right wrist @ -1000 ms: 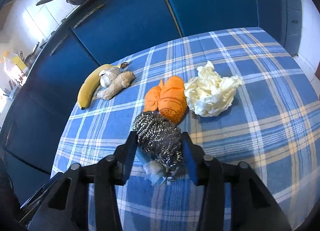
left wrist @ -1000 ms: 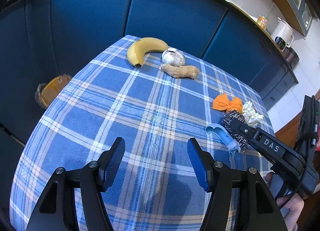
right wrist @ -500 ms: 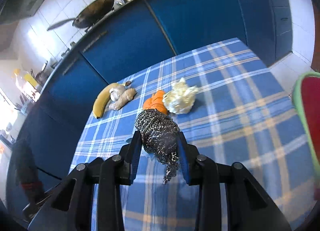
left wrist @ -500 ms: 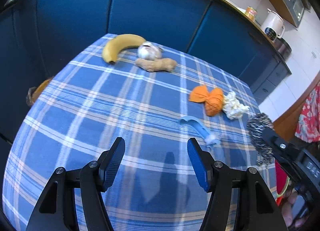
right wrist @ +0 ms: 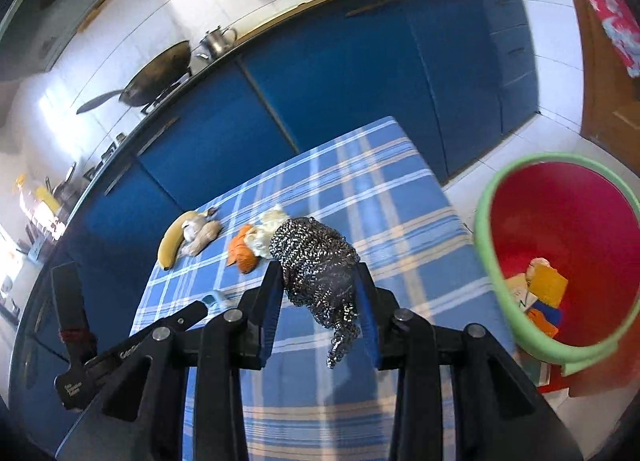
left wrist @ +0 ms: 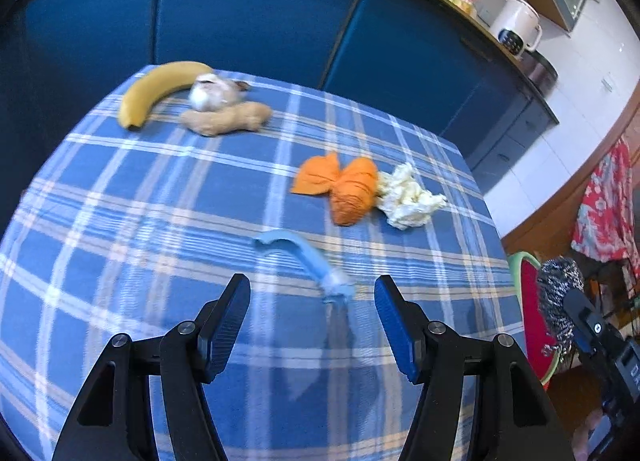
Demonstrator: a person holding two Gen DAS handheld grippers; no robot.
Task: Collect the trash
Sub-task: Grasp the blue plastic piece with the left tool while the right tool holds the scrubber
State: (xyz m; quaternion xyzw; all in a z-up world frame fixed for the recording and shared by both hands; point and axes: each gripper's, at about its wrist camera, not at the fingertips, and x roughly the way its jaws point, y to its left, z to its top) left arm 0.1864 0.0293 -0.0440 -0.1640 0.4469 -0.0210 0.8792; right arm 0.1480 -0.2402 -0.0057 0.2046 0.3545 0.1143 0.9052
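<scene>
hanging in the right gripper, jaws clamped on it, the steel scourer sits left of the red bin; the left gripper gapes empty over the worktop.

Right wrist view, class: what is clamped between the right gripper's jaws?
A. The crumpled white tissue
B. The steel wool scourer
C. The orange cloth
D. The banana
B: the steel wool scourer sits squeezed between the jaws of the right gripper, raised off the table, while the orange cloth, banana and crumpled white tissue lie on the checked tablecloth.
</scene>
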